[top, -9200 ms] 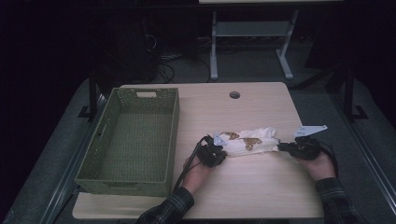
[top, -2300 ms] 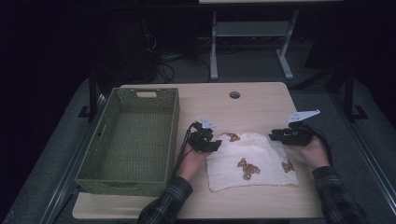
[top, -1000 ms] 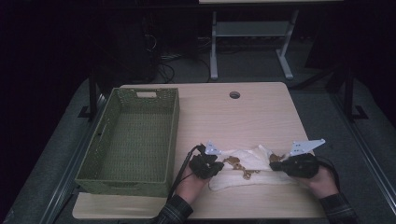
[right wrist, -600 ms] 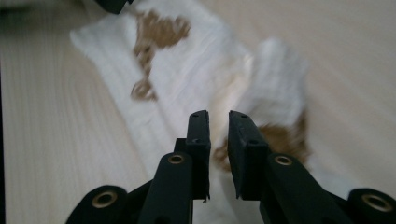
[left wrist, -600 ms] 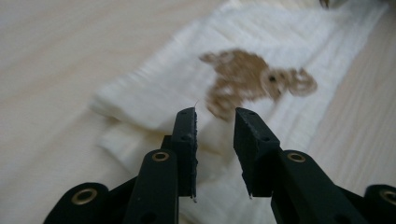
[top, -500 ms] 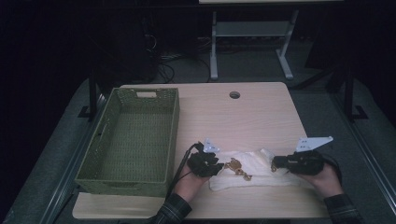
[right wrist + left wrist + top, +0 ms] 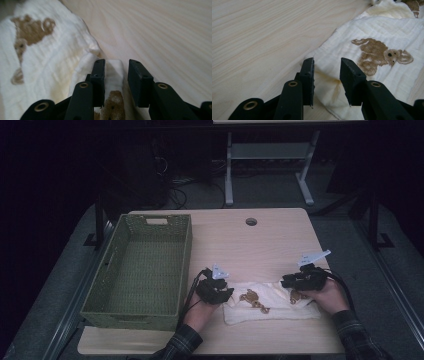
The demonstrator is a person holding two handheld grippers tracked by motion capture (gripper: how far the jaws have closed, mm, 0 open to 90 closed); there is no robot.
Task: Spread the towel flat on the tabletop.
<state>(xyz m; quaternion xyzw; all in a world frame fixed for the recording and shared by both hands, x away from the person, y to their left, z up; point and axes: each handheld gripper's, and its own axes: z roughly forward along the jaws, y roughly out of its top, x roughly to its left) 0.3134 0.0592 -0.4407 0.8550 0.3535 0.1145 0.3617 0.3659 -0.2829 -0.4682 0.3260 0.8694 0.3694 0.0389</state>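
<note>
Now, status
cloth (image 7: pixel 272 302): folded flat on table (image 7: pixel 240 245), right of basket (image 7: pixel 140 265)
left gripper (image 7: pixel 327 72): jaws just opened, corner between, unpinched
right gripper (image 7: pixel 116 72): jaws just opened, fold loose between

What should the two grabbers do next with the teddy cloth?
Probably back both away. The cloth lies folded on the table, and the left gripper and right gripper have just been opening, with cloth edges loose between their jaws.
</note>
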